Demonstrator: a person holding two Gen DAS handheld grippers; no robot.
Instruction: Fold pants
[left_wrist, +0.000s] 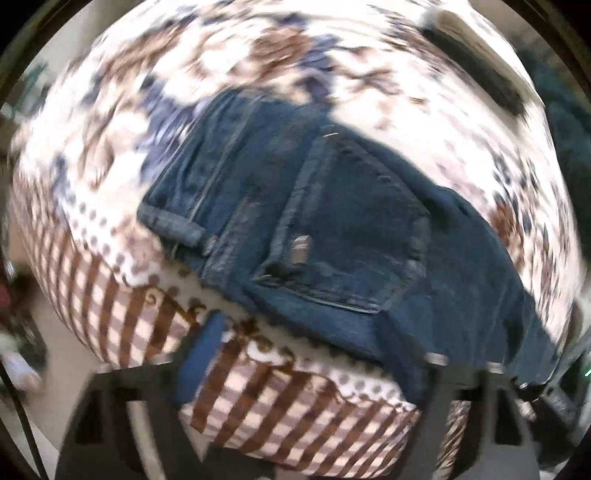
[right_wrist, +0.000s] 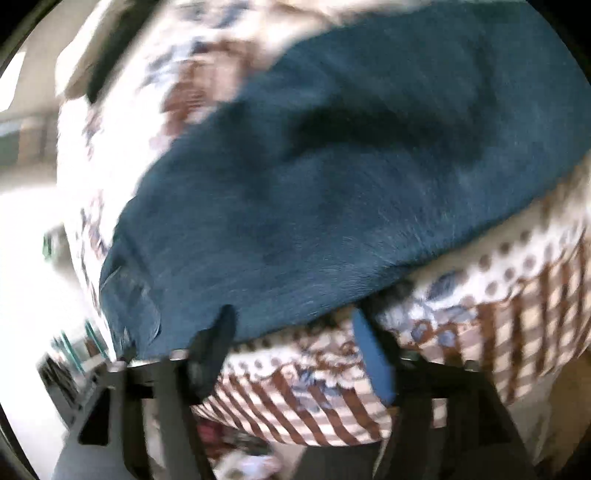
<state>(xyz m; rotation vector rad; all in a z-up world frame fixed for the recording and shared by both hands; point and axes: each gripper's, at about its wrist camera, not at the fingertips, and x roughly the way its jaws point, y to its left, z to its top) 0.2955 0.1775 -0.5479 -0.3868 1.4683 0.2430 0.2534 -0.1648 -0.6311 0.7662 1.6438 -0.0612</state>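
Note:
Dark blue jeans lie on a patterned bedspread, back pocket and waistband up, near the bed's front edge. My left gripper is open, its blue-padded left finger over the bed edge just in front of the waistband; the right finger is hidden under denim. In the right wrist view a pant leg spreads across the bed. My right gripper is open at the leg's near edge, with the dark left finger touching the cloth and the blue pad beside it. Both views are blurred.
The bedspread has floral, dotted and brown checked bands and drops off at the front edge. Floor and blurred clutter lie below. A headboard or wall stands at the far side.

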